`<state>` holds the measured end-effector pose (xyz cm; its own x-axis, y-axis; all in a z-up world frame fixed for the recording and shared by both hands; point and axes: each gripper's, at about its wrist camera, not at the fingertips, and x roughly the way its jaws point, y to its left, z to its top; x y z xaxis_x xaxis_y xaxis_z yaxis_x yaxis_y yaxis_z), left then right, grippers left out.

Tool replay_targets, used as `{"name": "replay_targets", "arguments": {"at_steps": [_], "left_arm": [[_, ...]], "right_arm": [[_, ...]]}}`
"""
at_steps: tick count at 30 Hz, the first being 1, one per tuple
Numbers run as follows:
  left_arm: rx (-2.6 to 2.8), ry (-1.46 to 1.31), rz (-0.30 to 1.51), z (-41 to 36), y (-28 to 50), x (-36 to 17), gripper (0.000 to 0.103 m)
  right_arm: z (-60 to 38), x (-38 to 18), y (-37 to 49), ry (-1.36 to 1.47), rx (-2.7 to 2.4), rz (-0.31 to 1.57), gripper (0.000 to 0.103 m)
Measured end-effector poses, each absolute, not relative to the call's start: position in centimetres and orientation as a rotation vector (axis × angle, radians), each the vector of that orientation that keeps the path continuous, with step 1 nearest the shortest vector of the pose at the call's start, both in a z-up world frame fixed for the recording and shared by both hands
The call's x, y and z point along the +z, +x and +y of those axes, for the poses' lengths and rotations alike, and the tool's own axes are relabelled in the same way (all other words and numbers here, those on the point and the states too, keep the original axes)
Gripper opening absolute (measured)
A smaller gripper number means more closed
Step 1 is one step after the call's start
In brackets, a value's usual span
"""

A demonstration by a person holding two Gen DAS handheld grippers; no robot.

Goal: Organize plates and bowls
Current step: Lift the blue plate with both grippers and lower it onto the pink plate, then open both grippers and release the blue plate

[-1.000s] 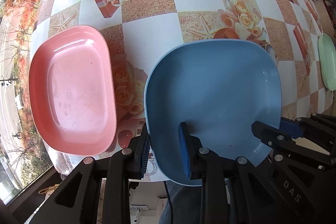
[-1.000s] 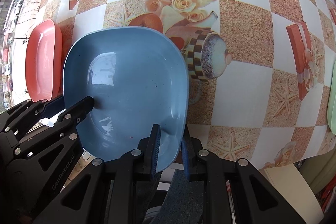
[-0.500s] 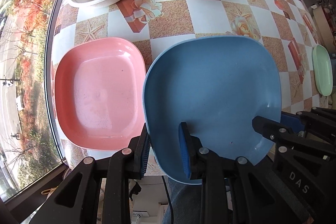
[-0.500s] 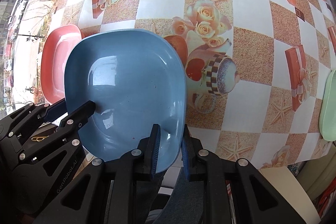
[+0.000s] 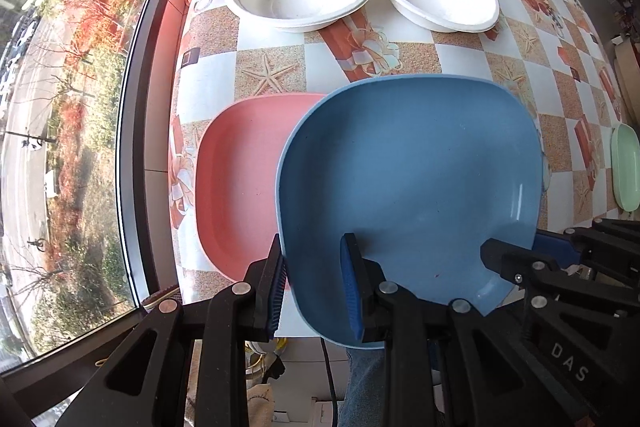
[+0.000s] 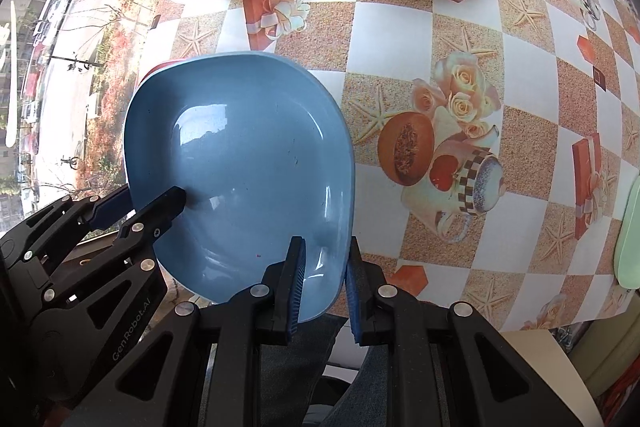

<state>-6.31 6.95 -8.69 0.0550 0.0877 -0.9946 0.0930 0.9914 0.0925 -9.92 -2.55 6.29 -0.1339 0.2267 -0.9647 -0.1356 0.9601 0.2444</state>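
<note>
Both grippers clamp the blue plate (image 5: 408, 183) by its near rim: the left gripper (image 5: 314, 283) at lower centre, the right gripper (image 6: 322, 277) likewise. Its long axis runs up-frame, overlapping the pink plate (image 5: 240, 179) at centre-left

Pointing steeply downward, both of them. Left gripper (image 5: 314, 285) clamping tight on the near-left rim of the blue plate (image 5: 408, 187), right gripper (image 6: 324, 281) pinching the near-right rim likewise, one finger (image 6: 294, 283) inside the rim, its partner outside.
</note>
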Motion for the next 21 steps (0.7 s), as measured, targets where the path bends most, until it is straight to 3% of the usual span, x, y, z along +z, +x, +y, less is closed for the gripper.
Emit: {"name": "replay_targets", "arguments": {"at_steps": [21], "left_arm": [[0.105,0.192,1.541,14.6,-1.0,-11.5,0.028]], "right_arm": [[9.3,-0.2,-6.2,0.142,0.37,1.783,0.022]]}}
